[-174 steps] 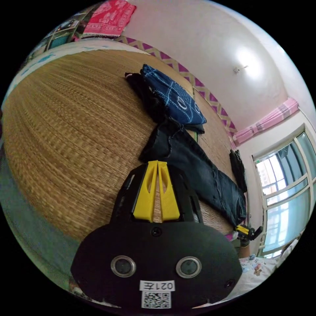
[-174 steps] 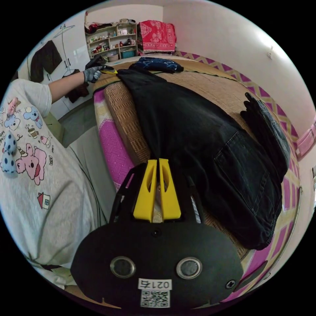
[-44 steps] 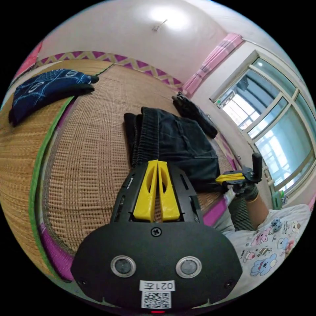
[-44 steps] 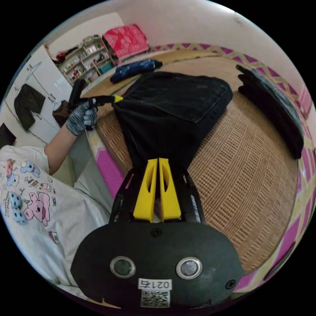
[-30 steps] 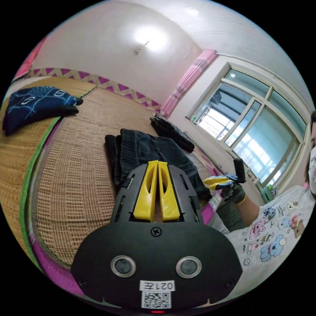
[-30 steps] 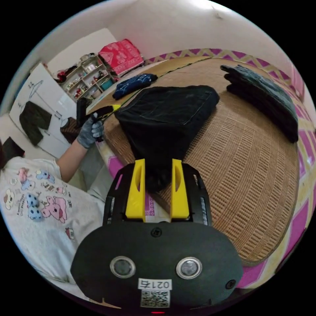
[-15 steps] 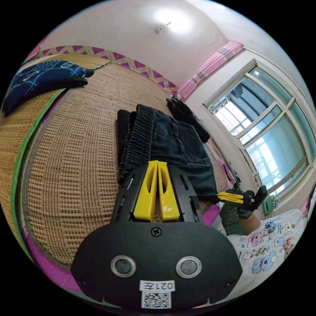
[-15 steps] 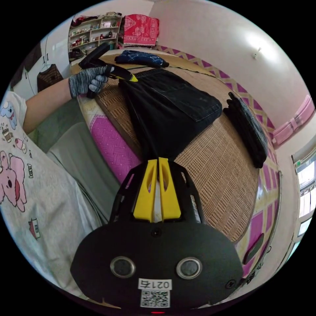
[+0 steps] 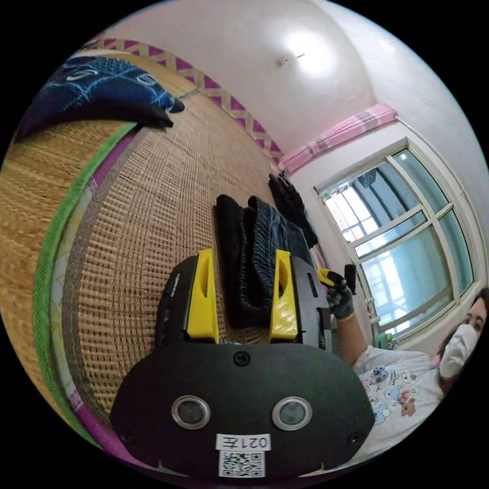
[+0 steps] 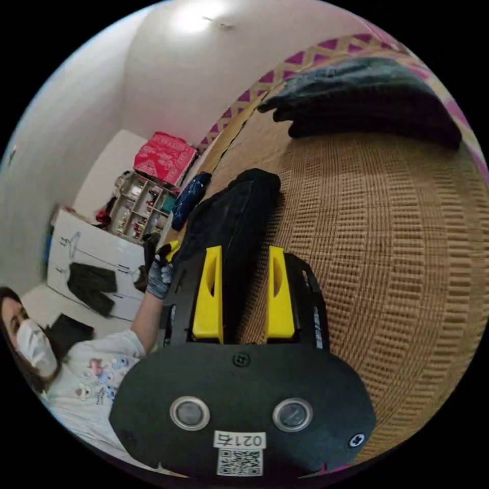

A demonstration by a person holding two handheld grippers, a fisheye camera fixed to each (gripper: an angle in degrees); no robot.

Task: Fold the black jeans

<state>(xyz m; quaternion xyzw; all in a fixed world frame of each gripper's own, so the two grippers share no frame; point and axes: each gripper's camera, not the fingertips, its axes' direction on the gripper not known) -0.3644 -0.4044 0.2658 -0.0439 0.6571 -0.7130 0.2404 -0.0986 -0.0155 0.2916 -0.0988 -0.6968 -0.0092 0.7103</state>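
black jeans (image 9: 257,265) lying folded compactly on the woven mat (image 9: 153,204) | left gripper (image 9: 243,295), right gripper (image 10: 243,295) both gaping, straddling the bundle's ends | folding looking nearly finished

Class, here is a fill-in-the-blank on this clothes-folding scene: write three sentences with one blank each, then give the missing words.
1. The jaws of the left gripper stand ____.
2. The folded black jeans lie on a woven ____.
3. The cloth with light line patterns lying apart from the jeans is dark ____.

Missing words: open; mat; blue
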